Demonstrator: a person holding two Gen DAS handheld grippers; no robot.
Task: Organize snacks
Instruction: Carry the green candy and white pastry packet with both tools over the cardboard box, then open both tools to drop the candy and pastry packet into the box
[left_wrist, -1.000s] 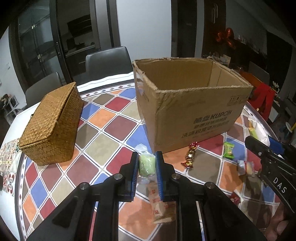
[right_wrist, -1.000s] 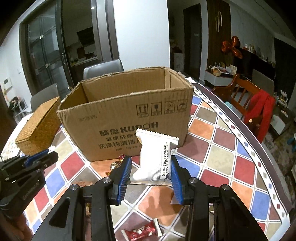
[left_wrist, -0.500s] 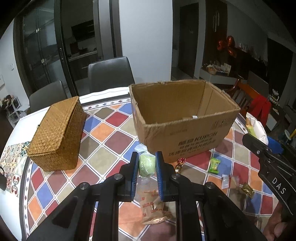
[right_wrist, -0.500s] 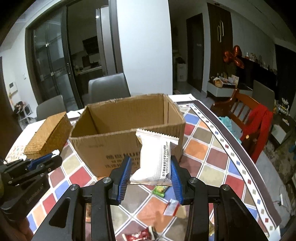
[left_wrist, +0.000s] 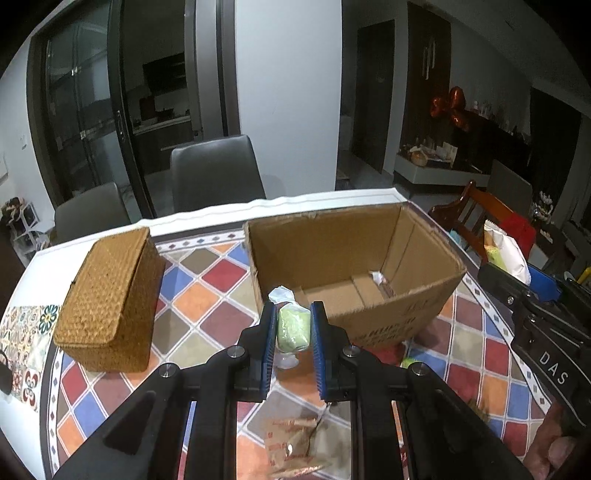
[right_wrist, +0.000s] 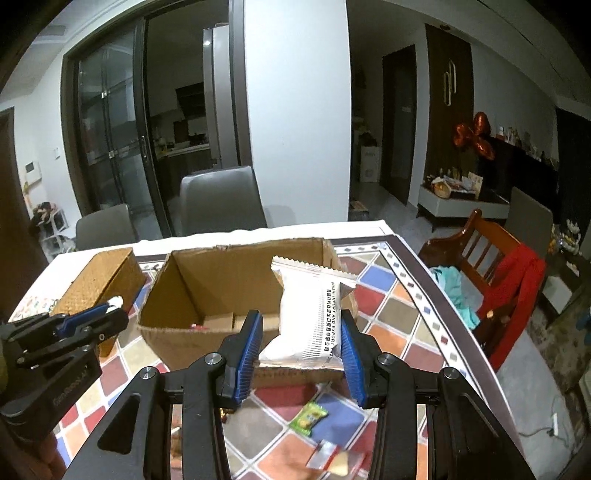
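My left gripper (left_wrist: 293, 328) is clenched on a small green snack (left_wrist: 293, 326) in clear wrap; both blue pads press its sides, and the wrap's twisted top sticks up just past the tips. My right gripper (right_wrist: 301, 332) grips a white snack packet (right_wrist: 314, 317) w/ black print down its right edge; the packet stands upright btwn the pads, its crimped top well above the tips, and leans to the right pad.

Cardboard box (left_wrist: 417, 314) sits open-topped just beyond both sets of jaws. From the left cam its near wall is right behind the green snack, slightly to the right of the tips; a small wrapped piece (left_wrist: 378, 278) lies on the box floor. From the right cam the box's front rim is directly behind my packet.

Woven basket (left_wrist: 107, 295), lid closed, sits left of the left jaws, apart from the box. Tablecloth (left_wrist: 207, 295) has coloured diamond tiles. Below and behind the right jaws: a green wrapped candy (right_wrist: 308, 415) and a blurred pale wrapper nearer me; can't tell what it is. Under the left jaws, tan packets (left_wrist: 291, 446) w/ red print lie on the cloth. Grey chair (left_wrist: 216, 171) stands beyond the table's far edge.
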